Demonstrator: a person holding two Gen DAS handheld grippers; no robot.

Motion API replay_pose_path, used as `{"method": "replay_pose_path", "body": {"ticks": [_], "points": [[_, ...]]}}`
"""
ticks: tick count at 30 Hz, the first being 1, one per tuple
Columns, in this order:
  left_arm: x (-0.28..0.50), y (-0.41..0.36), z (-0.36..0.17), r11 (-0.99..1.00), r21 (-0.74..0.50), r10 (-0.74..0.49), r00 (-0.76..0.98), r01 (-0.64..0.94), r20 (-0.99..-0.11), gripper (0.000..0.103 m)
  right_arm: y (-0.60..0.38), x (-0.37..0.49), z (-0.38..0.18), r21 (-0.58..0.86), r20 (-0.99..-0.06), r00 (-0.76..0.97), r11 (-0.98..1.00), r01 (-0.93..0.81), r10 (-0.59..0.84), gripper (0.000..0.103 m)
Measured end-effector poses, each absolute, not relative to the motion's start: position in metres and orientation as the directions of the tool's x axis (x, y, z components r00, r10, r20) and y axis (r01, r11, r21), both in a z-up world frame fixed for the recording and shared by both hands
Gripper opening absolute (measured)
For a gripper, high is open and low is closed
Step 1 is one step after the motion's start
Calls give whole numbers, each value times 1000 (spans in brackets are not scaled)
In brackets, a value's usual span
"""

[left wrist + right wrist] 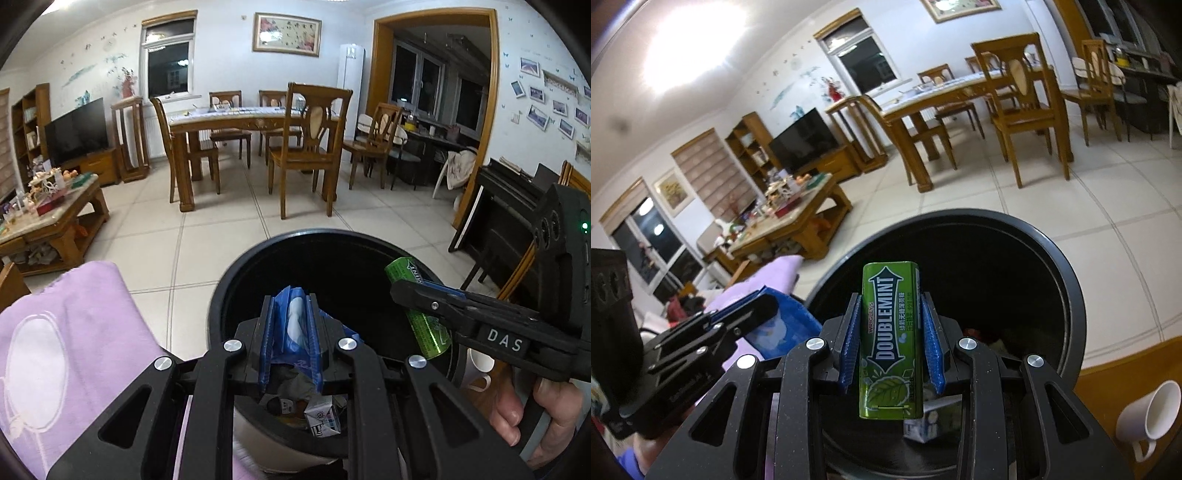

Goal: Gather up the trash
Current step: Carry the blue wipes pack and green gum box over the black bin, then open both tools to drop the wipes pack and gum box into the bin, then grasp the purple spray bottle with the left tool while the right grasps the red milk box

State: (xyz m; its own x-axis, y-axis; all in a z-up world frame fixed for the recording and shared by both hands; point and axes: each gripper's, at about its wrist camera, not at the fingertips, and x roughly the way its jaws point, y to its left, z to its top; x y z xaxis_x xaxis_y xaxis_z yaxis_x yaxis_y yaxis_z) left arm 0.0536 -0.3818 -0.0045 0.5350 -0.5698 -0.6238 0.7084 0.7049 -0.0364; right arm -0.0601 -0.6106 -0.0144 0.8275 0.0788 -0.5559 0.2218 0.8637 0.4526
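A round black trash bin [280,243] stands on the floor below both grippers; it also shows in the right wrist view [1067,273]. My left gripper [291,317] is shut on a blue and white plastic wrapper [295,321] over the bin's near side. My right gripper [890,317] is shut on a green Doublemint gum box [888,343], held upright over the bin; the box also shows in the left wrist view [402,269]. Small cartons [325,417] and other trash lie in the bin's bottom.
A lilac cloth [66,339] lies to the left of the bin. A white mug [1148,417] lies on its side on a wooden surface to the right. A dining table with chairs [258,122] and a cluttered coffee table [48,214] stand farther off on the tiled floor.
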Motion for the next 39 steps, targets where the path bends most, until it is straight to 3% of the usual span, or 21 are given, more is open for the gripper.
{"method": "replay_pose_path", "body": {"ticks": [21,26,27,28,29,30,31,39], "points": [[61,-410,-23,680,-17,-550,494,733,-674,18,-616,-47,-43,463,-580,812,844,269,59,32],[58,-412,-19,680,-5,-545,501,733,-672,22,-607,-50,-45,469,-581,812,839,277,57,38],[57,-411,-17,681,-2,-544,504,732,-670,30,-605,-51,-44,470,-580,813,838,278,55,41],[56,-410,-15,685,1,-543,512,728,-666,49,-602,-54,-43,468,-578,815,837,283,48,45],[54,-408,-14,691,2,-543,521,723,-659,58,-602,-54,-43,467,-576,816,837,284,45,47],[53,-404,-10,701,6,-543,539,713,-644,75,-600,-56,-42,468,-574,818,837,284,43,47],[52,-401,-7,709,9,-544,554,705,-630,80,-598,-57,-41,467,-573,819,837,285,41,47],[40,-353,18,730,-30,-553,564,683,-613,80,-570,-62,-25,449,-558,829,855,260,41,54]]}}
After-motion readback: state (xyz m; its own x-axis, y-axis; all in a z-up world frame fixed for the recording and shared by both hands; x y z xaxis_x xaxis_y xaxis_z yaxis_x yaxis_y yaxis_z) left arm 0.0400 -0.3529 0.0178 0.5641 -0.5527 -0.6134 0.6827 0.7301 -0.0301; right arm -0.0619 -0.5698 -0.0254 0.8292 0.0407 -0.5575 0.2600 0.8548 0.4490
